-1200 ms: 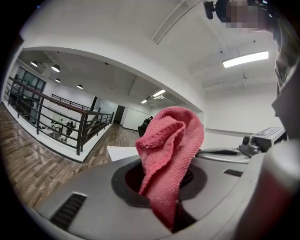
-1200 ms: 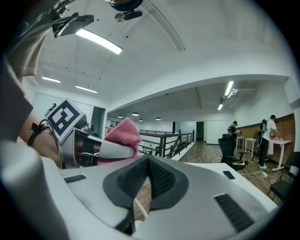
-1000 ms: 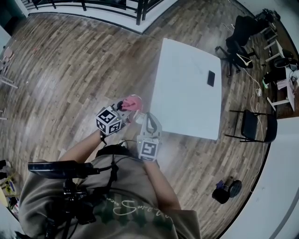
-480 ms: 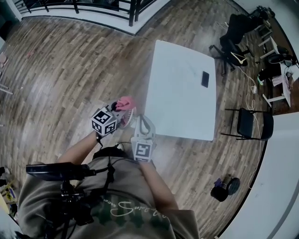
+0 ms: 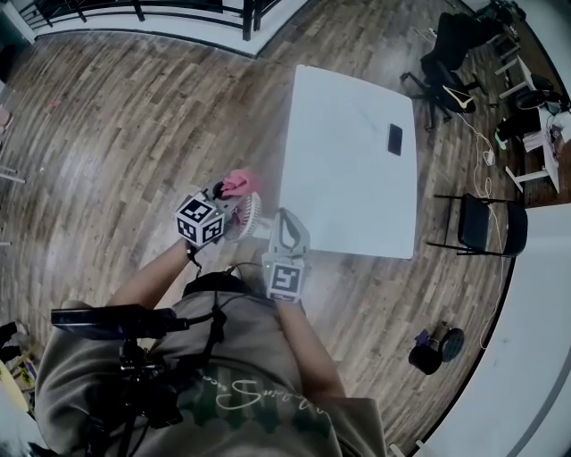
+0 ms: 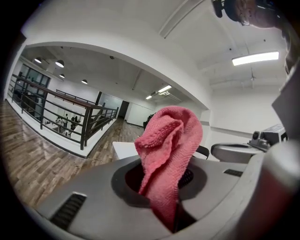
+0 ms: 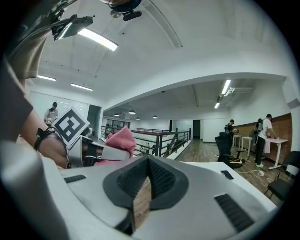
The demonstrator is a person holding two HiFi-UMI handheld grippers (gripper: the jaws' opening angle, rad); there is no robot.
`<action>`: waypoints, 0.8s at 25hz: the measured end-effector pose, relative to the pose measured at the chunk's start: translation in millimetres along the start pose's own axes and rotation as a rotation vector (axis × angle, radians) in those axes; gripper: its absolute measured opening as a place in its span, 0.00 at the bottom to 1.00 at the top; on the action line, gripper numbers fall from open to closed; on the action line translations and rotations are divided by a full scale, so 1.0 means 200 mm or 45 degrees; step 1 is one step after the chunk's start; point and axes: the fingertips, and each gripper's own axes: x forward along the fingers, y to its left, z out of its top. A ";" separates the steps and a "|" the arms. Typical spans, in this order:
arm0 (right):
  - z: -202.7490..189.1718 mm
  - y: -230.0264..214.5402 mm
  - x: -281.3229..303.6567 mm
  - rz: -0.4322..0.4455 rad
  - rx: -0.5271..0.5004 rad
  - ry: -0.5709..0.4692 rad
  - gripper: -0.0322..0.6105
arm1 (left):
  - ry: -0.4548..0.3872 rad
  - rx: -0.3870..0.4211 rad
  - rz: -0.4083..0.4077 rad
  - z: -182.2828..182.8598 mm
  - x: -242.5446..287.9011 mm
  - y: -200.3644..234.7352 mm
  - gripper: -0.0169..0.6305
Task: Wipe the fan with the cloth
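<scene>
A pink cloth sticks up out of my left gripper, which is shut on its lower end. In the left gripper view the cloth fills the slot between the jaws of the left gripper. My right gripper is beside it to the right, near the white table's near left corner. Its jaws are shut to a thin slit with only floor showing through. A white ribbed part shows under the cloth; I cannot tell if it is the fan.
A black phone lies on the table's far right. A black folding chair and an office chair stand to the right of the table. Dark items sit on the wood floor at lower right. A railing runs along the far side.
Both grippers have shifted slightly in the picture along with the head camera. The cloth stays in the left jaws and the right jaws stay shut.
</scene>
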 end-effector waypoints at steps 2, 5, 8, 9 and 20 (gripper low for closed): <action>-0.01 -0.02 0.00 -0.019 0.001 0.003 0.09 | 0.010 0.008 0.012 -0.02 0.00 0.03 0.18; -0.02 -0.01 0.00 -0.019 0.010 0.020 0.09 | 0.028 -0.001 0.037 -0.05 0.00 0.08 0.18; -0.05 0.02 0.01 -0.002 0.011 0.034 0.09 | 0.045 -0.012 0.061 -0.08 -0.01 0.13 0.18; -0.06 0.03 0.00 0.003 0.008 0.039 0.09 | 0.048 -0.010 0.063 -0.09 -0.01 0.13 0.18; -0.08 0.12 0.01 0.035 -0.031 0.073 0.09 | 0.080 0.042 0.040 -0.15 -0.01 0.18 0.18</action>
